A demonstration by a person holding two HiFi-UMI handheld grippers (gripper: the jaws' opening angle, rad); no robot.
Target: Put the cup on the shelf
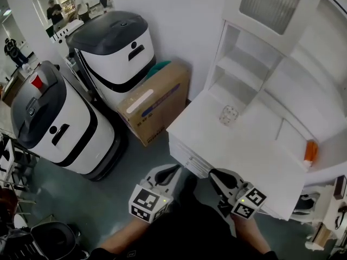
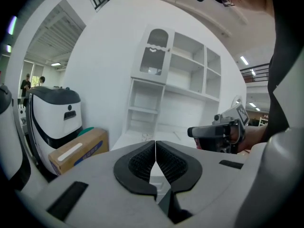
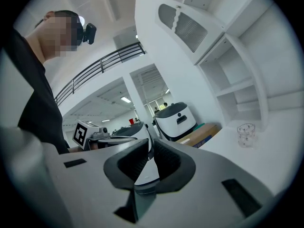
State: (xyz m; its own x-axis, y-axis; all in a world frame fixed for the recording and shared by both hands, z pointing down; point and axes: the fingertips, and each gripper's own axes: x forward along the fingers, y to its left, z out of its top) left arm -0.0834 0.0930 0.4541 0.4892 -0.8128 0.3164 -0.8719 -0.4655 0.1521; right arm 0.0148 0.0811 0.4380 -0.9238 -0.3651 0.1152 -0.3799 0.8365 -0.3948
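Observation:
A small clear glass cup (image 1: pixel 229 115) stands upright on the white counter (image 1: pixel 238 156) of the shelf unit, near its back, below the open shelves (image 1: pixel 244 69). The cup (image 3: pixel 245 134) also shows at the right of the right gripper view. Both grippers are held low in front of the counter's near edge, well short of the cup. My left gripper (image 1: pixel 172 172) is shut with nothing in it, its tips touching (image 2: pixel 155 144). My right gripper (image 1: pixel 216 176) is shut and empty too (image 3: pixel 151 144). In the left gripper view the right gripper (image 2: pixel 216 132) appears at the right.
Two large white-and-black machines (image 1: pixel 116 50) (image 1: pixel 54 123) stand on the floor to the left, with a cardboard box (image 1: pixel 154 104) against the wall between them and the counter. An orange object (image 1: pixel 310 151) lies at the counter's right edge. People stand far off at the upper left.

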